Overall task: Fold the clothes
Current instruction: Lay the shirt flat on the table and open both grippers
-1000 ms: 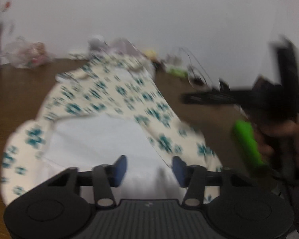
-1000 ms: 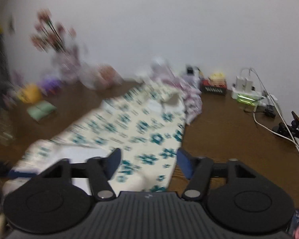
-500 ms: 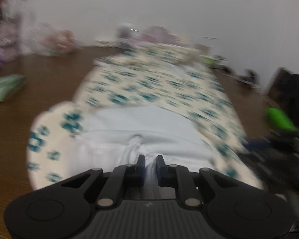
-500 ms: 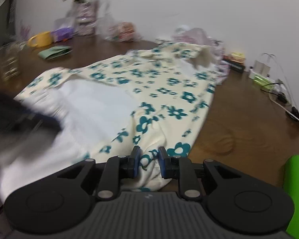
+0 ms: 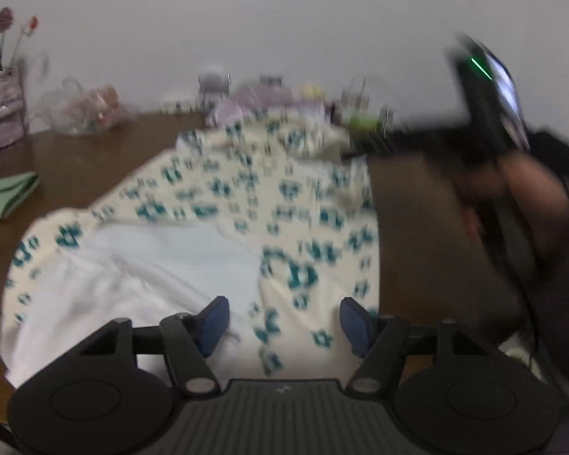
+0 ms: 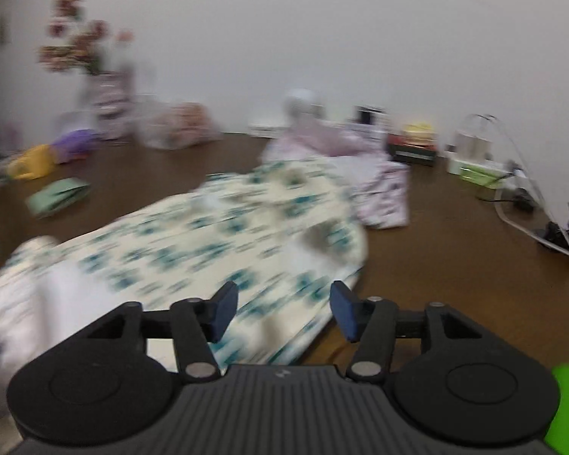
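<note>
A cream garment with teal flowers (image 5: 246, 197) lies spread on the brown table, its white inner side (image 5: 151, 261) turned up at the near end. It also shows in the right wrist view (image 6: 216, 235). My left gripper (image 5: 284, 322) is open just above the garment's near edge, holding nothing. My right gripper (image 6: 282, 311) is open above the garment's near right edge, holding nothing. The right hand and its gripper show blurred at the right of the left wrist view (image 5: 504, 174).
A pale purple garment (image 6: 360, 159) lies heaped behind the flowered one. A green folded cloth (image 5: 7, 193), a vase of flowers (image 6: 106, 106), plastic bags (image 5: 83, 110), small boxes (image 6: 413, 148) and cables (image 6: 519, 197) stand around the table's (image 6: 455, 265) far and side edges.
Half a second ago both grippers were shut on the garment's near edge; now both are open and have let it go. Both views are blurred by motion.
</note>
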Motion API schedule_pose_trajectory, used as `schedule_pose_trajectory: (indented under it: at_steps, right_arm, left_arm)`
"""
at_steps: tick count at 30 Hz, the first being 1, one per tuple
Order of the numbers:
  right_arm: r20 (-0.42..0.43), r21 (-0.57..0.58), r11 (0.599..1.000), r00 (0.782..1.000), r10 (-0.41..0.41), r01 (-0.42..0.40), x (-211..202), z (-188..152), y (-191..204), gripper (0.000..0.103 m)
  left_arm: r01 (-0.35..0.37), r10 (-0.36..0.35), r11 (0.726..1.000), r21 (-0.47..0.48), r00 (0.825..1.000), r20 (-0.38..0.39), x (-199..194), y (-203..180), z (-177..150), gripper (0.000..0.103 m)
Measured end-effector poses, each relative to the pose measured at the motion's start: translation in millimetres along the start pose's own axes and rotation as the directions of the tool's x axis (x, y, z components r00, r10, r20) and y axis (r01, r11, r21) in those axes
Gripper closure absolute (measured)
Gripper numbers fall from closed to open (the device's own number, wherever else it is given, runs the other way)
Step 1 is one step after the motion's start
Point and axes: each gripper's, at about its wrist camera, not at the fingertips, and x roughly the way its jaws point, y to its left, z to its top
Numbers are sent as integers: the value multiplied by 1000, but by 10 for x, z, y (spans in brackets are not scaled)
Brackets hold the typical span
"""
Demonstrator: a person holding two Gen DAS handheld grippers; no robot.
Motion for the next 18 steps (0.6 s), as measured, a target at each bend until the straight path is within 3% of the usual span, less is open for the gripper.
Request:
schedule_pose_trajectory:
  at_steps: [1, 3, 4, 5, 6, 7, 9, 11, 13, 15, 18]
  right_arm:
    - [-8, 14, 999, 999, -41, 41, 158, 53, -38, 46]
    - [-31, 45, 994, 994, -102, 103, 460, 133, -118, 46]
    - [-48, 63, 991, 992, -114, 117, 599, 151, -162, 46]
    - [-61, 96, 989, 993, -103, 109, 679, 132, -214, 54]
    - [-73, 135, 986, 994, -83, 92, 736, 97, -270, 68]
    - [-84, 175, 982, 994, -63, 77, 793, 62, -326, 99]
    - [-72, 179, 981, 995, -63, 75, 642, -69, -367, 99]
    - [-55, 170, 982, 996, -69, 78, 448, -211, -396, 99]
    - [-37, 150, 985, 997, -74, 79, 213, -384, -400, 99]
    - [-25, 115, 991, 997, -70, 73, -103, -641, -348, 99]
    - [-19, 87, 996, 999, -31, 33, -579, -1067, -248, 98]
  left_arm:
    - [-11, 11, 1000, -3, 1000, -10, 39, -23, -27, 50]
    - [-17, 17, 1000, 0, 1000, -22, 51, 7, -64, 73]
    - [-19, 19, 1000, 6, 999, -28, 48, 35, -79, 78]
    - [-20, 20, 1000, 11, 999, -32, 46, 70, -93, 87]
    - [-15, 15, 1000, 13, 999, -33, 56, 145, -98, 90]
    - [-14, 14, 1000, 3, 999, -37, 66, 246, -78, 91]
    - [-43, 43, 999, -8, 998, -40, 71, 418, -30, 94]
    - [-147, 147, 989, 11, 989, -30, 71, 589, 12, 95]
    - [-256, 257, 966, 31, 966, -28, 132, 722, 61, 100]
    - [-374, 376, 925, 69, 926, -26, 224, 817, 114, 101]
    - [-390, 391, 920, 35, 920, -23, 331, 954, 209, 101]
